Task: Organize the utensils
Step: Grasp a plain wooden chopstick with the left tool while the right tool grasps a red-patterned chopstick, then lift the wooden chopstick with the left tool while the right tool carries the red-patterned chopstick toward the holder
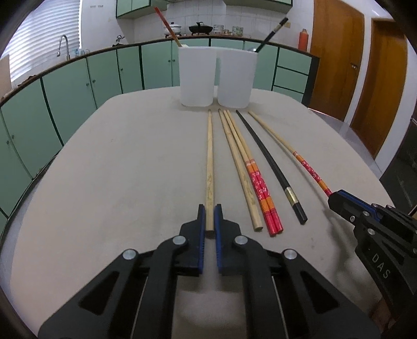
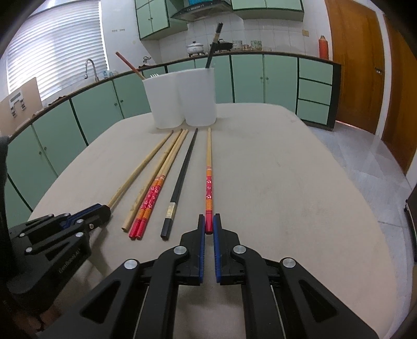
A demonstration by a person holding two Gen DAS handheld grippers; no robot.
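Several chopsticks lie in a row on the beige table (image 1: 117,169). My left gripper (image 1: 209,210) is shut on the near end of a plain wooden chopstick (image 1: 210,156), which lies on the table. My right gripper (image 2: 209,219) is shut on the near end of a red-patterned chopstick (image 2: 208,182). Between them lie another plain wooden chopstick (image 1: 239,172), a red-patterned pair (image 1: 260,187) and a black chopstick (image 1: 271,169). Two white cups (image 1: 198,75) (image 1: 235,78) stand at the far end, one holding a red chopstick (image 1: 166,24), the other a black one (image 1: 273,32).
Green kitchen cabinets (image 1: 104,75) and a counter with a sink tap (image 1: 63,45) run behind the table. Wooden doors (image 1: 336,57) stand at the right. The table's left and right edges drop to the floor.
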